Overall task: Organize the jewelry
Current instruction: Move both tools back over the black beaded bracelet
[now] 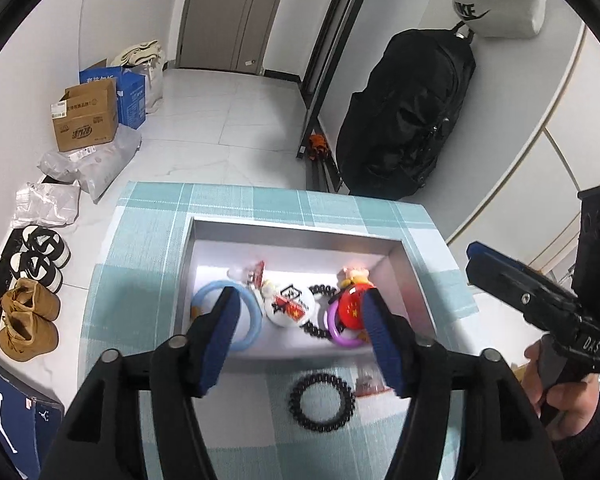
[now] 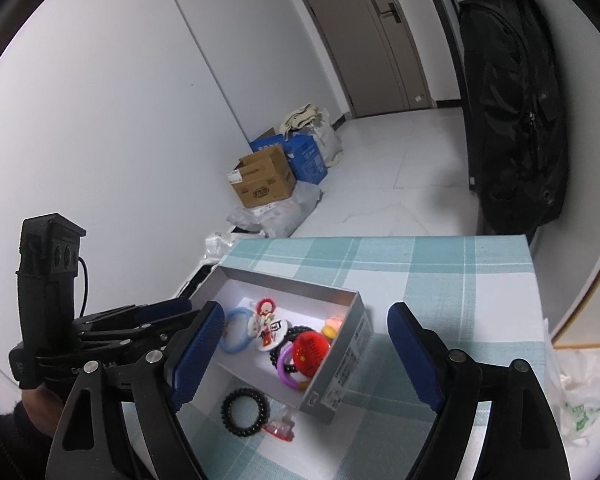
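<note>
A silver open box [image 1: 204, 240] [image 2: 340, 360] stands on the teal checked tablecloth [image 1: 148, 240]. Inside lie a blue ring [image 1: 252, 320] [image 2: 236, 334], a white round badge [image 1: 290, 306], a purple ring [image 1: 334, 330] [image 2: 286, 368], a red round charm [image 1: 352, 308] [image 2: 310, 350] and a black coil tie. On the cloth in front of the box lie a black coil hair tie [image 1: 322, 402] [image 2: 245, 406] and a small clear red piece [image 2: 280, 426]. My left gripper [image 1: 300, 340] is open and empty above the box's near edge. My right gripper [image 2: 306, 354] is open and empty, and also shows at the right of the left wrist view [image 1: 540, 304].
A black backpack [image 1: 408, 116] hangs on the right wall. Cardboard and blue boxes [image 1: 88, 116], plastic bags and shoes [image 1: 28, 320] line the left wall on the floor. A white plastic bag [image 2: 580, 396] lies at the table's right side. A door is at the back.
</note>
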### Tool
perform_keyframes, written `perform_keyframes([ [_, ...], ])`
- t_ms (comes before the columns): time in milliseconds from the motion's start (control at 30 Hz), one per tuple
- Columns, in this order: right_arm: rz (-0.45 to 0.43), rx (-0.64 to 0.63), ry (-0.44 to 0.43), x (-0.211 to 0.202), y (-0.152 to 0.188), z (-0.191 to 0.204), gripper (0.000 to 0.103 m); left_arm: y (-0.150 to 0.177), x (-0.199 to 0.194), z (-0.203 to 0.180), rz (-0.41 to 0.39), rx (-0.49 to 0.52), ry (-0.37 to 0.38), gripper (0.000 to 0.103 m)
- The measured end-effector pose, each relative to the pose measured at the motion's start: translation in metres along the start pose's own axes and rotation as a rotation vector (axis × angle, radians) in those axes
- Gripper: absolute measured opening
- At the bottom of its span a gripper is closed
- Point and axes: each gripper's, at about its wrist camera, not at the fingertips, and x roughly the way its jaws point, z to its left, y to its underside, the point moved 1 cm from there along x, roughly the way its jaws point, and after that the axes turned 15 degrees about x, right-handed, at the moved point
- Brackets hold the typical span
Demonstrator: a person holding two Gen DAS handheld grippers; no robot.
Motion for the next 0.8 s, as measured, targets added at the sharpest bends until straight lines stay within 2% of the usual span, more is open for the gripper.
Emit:
perform_keyframes([
  [133, -0.004, 0.004, 0.01, -0.006, 0.008, -0.002, 0.088, 0.01, -0.01, -0.008, -0.016, 0.008, -0.037, 0.066],
  [233, 0.002, 0.013, 0.023, -0.01, 0.013, -0.004, 0.09, 0.017, -0.018, -0.016, -0.019, 0.006, -0.028, 0.066],
  [367, 0.009, 0.007, 0.042, -0.015, 0.021, -0.004, 0.094, 0.025, -0.019, -0.027, -0.003, 0.054, -0.041, 0.069],
  [467, 0.02, 0.006, 0.055, -0.017, 0.027, -0.003, 0.096, 0.036, -0.009, -0.028, 0.059, 0.066, -0.015, 0.074],
  [567, 0.019, -0.007, 0.077, -0.018, 0.031, -0.001, 0.098, 0.043, 0.005, -0.028, 0.126, 0.086, 0.012, 0.074],
  [667, 0.02, -0.013, 0.096, -0.02, 0.034, -0.001, 0.099, 0.049, 0.019, -0.03, 0.184, 0.106, -0.007, 0.074],
  [800, 0.023, -0.001, 0.102, -0.025, 0.035, 0.0, 0.099, 0.05, 0.027, -0.03, 0.217, 0.116, -0.013, 0.074],
])
